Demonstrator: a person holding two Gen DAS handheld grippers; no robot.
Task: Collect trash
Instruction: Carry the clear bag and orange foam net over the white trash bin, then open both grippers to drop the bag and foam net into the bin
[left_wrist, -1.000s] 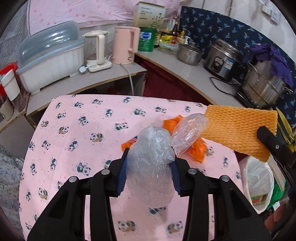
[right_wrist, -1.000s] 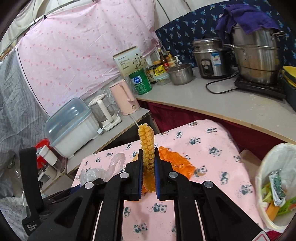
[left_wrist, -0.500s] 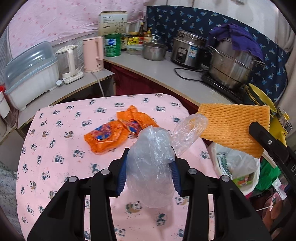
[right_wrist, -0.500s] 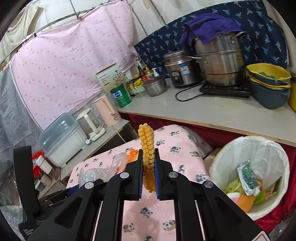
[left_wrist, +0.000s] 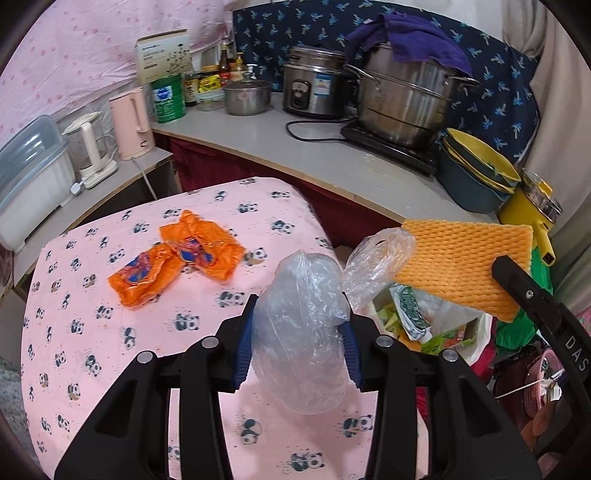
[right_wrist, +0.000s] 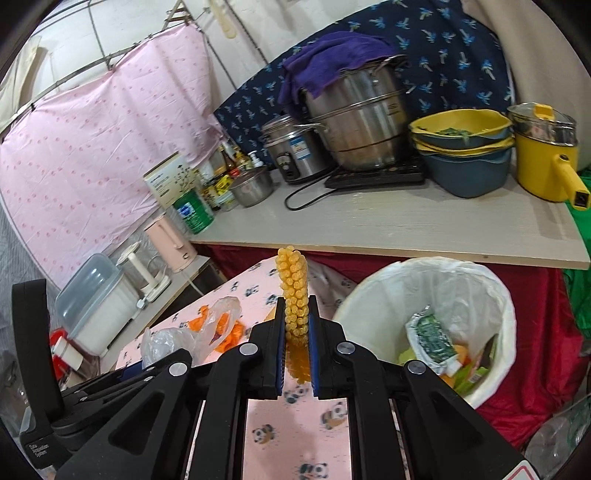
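My left gripper is shut on a crumpled clear plastic bag, held over the right edge of the panda-print table. My right gripper is shut on an orange foam net sheet, seen flat in the left wrist view. A white-lined trash bin with wrappers inside stands on the floor right of the table, below the foam sheet. Two orange snack wrappers lie on the table. The clear bag also shows at left in the right wrist view.
A grey counter wraps behind the table with a steel steamer pot, rice cooker, stacked bowls and a yellow pot. A pink kettle and a dish box sit at left. Red cloth hangs under the counter.
Both grippers have swung right with their loads, from over the table toward the bin, which now lies much nearer. The orange wrappers stayed on the table, now at left.
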